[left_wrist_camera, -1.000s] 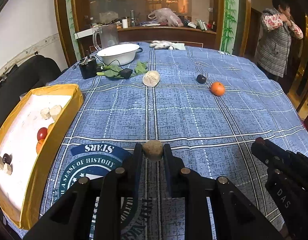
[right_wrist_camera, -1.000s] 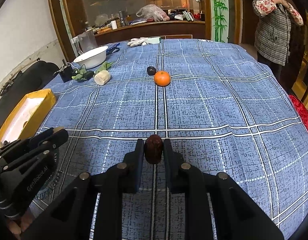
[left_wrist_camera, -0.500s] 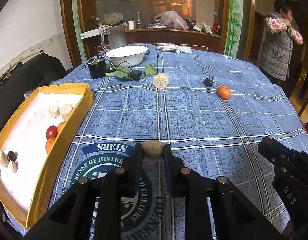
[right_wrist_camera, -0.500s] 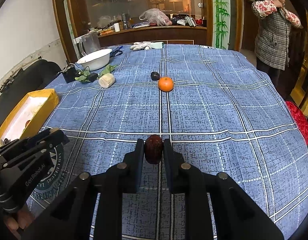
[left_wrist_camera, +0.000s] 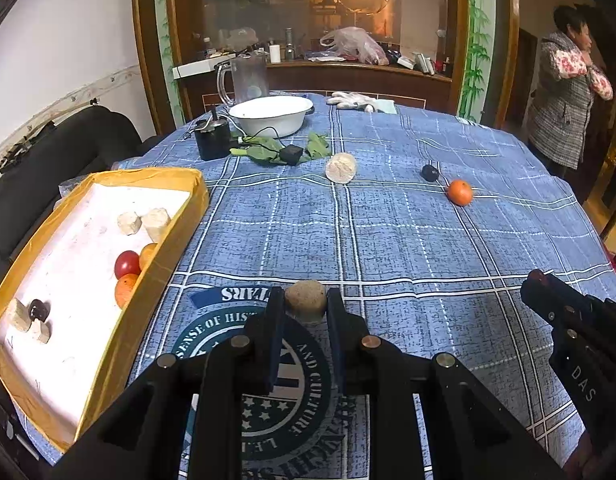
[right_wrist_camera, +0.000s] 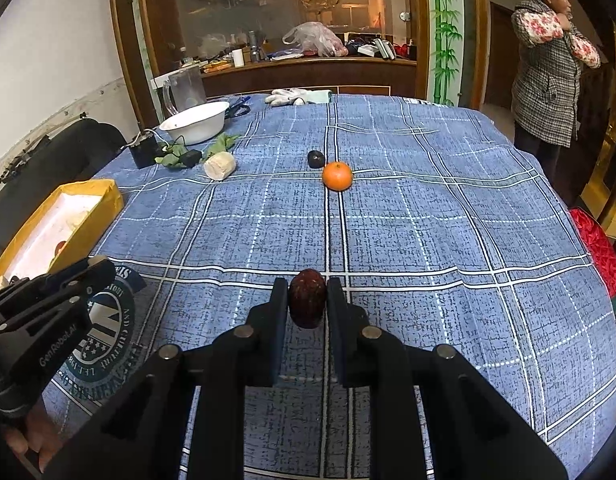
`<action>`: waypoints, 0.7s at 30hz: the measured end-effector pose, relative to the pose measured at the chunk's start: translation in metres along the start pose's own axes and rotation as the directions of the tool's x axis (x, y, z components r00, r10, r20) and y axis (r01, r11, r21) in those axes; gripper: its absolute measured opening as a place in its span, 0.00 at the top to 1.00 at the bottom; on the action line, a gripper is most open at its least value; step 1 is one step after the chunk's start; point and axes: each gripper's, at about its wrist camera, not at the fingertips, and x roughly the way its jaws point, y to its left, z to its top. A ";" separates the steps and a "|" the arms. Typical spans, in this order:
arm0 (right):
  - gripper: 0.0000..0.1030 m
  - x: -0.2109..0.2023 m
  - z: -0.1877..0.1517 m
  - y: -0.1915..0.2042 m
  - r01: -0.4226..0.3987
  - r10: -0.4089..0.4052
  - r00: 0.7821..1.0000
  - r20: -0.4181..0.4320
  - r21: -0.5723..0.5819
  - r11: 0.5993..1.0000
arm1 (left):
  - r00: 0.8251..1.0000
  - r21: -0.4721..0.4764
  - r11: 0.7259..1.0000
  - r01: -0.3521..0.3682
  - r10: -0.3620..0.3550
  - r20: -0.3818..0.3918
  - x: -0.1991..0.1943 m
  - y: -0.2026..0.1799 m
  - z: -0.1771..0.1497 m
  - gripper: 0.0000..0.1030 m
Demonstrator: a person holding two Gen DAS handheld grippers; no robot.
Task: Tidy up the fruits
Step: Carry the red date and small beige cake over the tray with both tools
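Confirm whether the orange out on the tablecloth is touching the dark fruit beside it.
No, the orange sits apart from the dark fruit, with cloth visible between them.

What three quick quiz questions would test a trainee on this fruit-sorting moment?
1. True or false: the left gripper is shut on a tan rough round fruit.
2. What does the right gripper hold? A) round orange tangerine B) dark red wrinkled date C) white enamel basin
3. The round orange tangerine lies beside a small ____ fruit on the blue checked tablecloth.

Key: 1 true; 2 B; 3 black.
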 end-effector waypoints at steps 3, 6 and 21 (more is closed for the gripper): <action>0.80 -0.002 0.001 0.003 -0.006 0.006 1.000 0.005 -0.006 1.000 | 1.000 -0.006 1.000 -0.002 0.002 0.000 -0.001 0.004 -0.001 0.81; 0.80 -0.003 0.002 0.008 -0.013 0.013 1.000 0.007 -0.018 1.000 | 1.000 -0.011 1.000 -0.004 0.004 0.002 -0.002 0.007 -0.001 0.81; 0.80 -0.005 0.007 0.025 -0.038 0.039 0.999 0.020 -0.048 0.998 | 1.000 -0.062 0.998 -0.019 0.019 0.006 -0.011 0.036 -0.001 0.81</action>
